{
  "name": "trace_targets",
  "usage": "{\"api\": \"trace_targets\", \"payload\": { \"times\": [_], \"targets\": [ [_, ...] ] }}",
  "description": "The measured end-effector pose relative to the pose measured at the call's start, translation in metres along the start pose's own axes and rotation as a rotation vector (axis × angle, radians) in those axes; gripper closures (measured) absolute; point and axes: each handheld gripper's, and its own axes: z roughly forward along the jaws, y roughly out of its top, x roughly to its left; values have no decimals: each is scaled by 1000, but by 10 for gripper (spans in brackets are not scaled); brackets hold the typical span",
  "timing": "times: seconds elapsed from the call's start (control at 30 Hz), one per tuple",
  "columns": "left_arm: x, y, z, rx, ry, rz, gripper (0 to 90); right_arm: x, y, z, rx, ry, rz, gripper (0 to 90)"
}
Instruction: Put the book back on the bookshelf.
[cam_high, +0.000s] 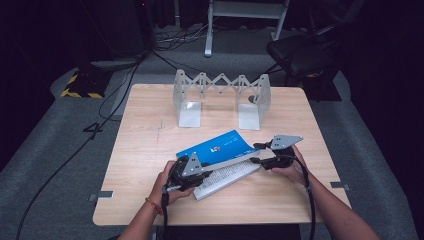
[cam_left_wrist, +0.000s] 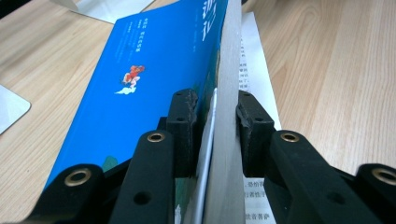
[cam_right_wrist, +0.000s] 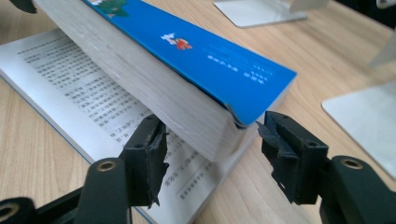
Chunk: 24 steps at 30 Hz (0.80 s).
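Note:
A blue-covered book (cam_high: 220, 146) lies half open on the wooden table, its upper block of pages lifted off a printed page (cam_high: 227, 175) below. My left gripper (cam_high: 192, 170) is shut on that lifted block; in the left gripper view the blue cover (cam_left_wrist: 149, 70) and page edges (cam_left_wrist: 227, 116) sit clamped between the jaws. At the book's right corner my right gripper (cam_high: 257, 153) stands open. In the right gripper view (cam_right_wrist: 210, 154) its jaws straddle the raised corner (cam_right_wrist: 219, 135) without touching it, over the printed page (cam_right_wrist: 74, 93).
A white expandable book stand (cam_high: 220, 97) with two flat base plates stands at the back of the table (cam_high: 150, 140). Its plates (cam_right_wrist: 369, 116) lie just beyond the book. A chair and cables sit on the dark floor behind.

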Motion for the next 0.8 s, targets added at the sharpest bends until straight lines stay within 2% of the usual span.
{"api": "trace_targets", "payload": {
  "times": [0.1,0.13,0.17,0.27,0.33,0.4,0.53,0.6,0.67,0.7,0.73,0.8],
  "targets": [
    [4,-4,-3,10,-8,-10,709,5,4,1,-24,5,-22,417],
    [6,-5,-4,16,-13,-13,704,6,5,1,-31,10,-30,463],
    [7,-6,-5,20,-12,-14,698,8,6,1,-33,15,-44,471],
    [9,-8,-7,26,-7,-44,654,14,11,1,-25,-8,-83,502],
    [6,-6,-7,56,4,-45,584,16,13,2,-22,-24,-85,511],
    [0,-3,-6,78,37,-42,514,18,15,2,-20,-38,-94,513],
    [-11,8,-7,62,37,-84,419,22,18,2,-6,-61,-117,510],
    [-17,15,-4,70,42,-96,372,23,19,2,-9,-72,-121,509],
    [-25,21,3,104,70,-82,354,23,20,2,-10,-76,-111,507],
    [-28,23,9,133,109,-77,347,23,21,2,-12,-82,-115,505],
    [-28,23,9,133,109,-77,348,23,21,2,-12,-82,-115,505],
    [-29,24,15,166,152,-89,371,24,22,2,-10,-86,-109,502]
  ]
}}
